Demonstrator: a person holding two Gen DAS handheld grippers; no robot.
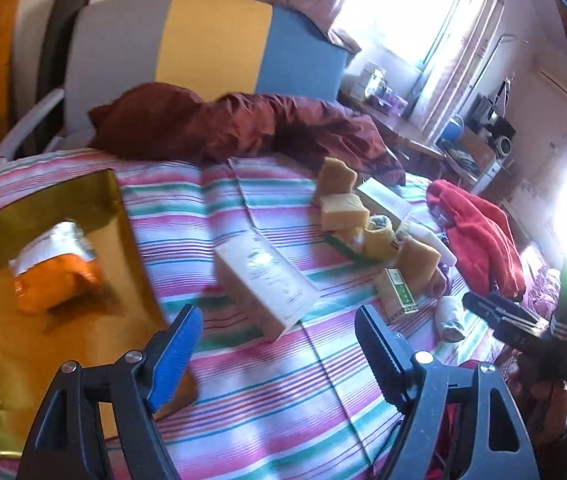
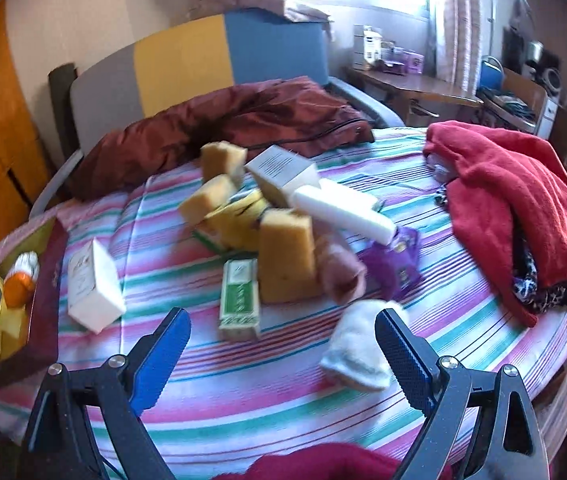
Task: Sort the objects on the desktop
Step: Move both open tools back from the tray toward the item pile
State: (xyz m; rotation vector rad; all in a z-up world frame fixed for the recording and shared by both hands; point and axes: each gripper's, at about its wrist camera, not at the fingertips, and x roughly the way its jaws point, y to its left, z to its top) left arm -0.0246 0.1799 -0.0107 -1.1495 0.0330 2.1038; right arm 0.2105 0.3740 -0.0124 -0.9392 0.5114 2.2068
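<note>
My left gripper (image 1: 279,340) is open and empty above the striped bedspread, just in front of a cream carton (image 1: 265,286). A gold-lined box (image 1: 123,216) at the left holds an orange-and-white packet (image 1: 53,270). My right gripper (image 2: 283,348) is open and empty, with a white rolled cloth (image 2: 359,344) by its right finger. Ahead of it lie a green-and-white box (image 2: 239,298), yellow sponges (image 2: 287,256), a white bottle (image 2: 343,214), a cream carton (image 2: 91,284) and a purple pouch (image 2: 397,264). The right gripper also shows in the left wrist view (image 1: 499,314).
A maroon quilt (image 2: 243,120) lies along the headboard. A red garment pile (image 2: 515,200) sits at the bed's right. The gold-lined box (image 2: 43,280) stands at the bed's left edge. A desk with clutter (image 2: 415,84) stands by the window.
</note>
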